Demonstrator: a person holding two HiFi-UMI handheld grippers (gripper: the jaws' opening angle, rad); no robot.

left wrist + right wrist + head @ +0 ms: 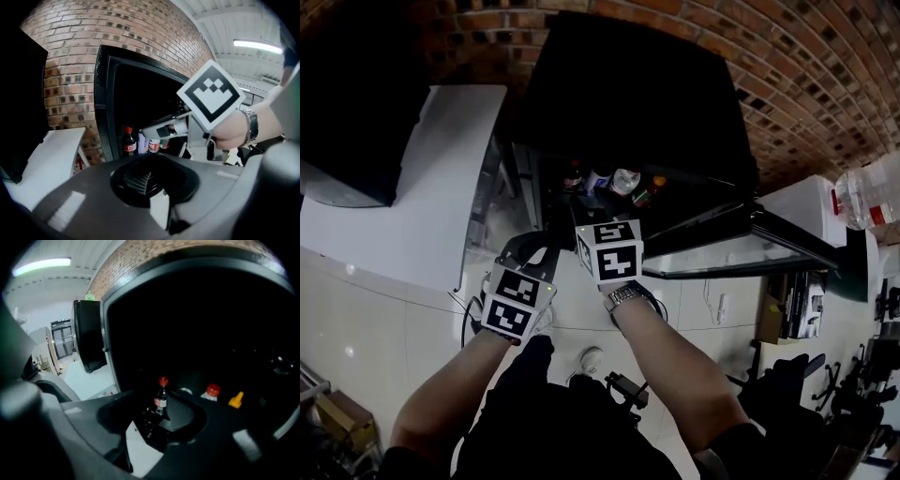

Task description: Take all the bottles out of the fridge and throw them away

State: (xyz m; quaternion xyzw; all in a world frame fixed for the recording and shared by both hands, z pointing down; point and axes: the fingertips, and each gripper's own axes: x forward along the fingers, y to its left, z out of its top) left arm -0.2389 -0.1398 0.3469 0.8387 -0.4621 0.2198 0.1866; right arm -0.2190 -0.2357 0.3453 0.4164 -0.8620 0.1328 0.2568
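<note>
The black fridge [637, 94] stands open against a brick wall, with several bottles on its shelf. A dark cola bottle [161, 397] with a red cap stands at the left, also visible as the cola bottle [129, 143] [572, 174]. Beside it are a white bottle with a red cap [212, 392] and a yellow-capped bottle [236, 400]. My right gripper [164, 420] [581, 214] reaches into the fridge mouth just short of the bottles, jaws apart and nothing between them. My left gripper [150, 180] [530, 248] trails lower left, slightly parted and empty.
The fridge door [741, 253] hangs open to the right. A white cabinet [422, 187] stands left of the fridge with a dark box on it. A large clear water jug [867, 192] sits on a white unit at far right. Pale tiled floor lies below.
</note>
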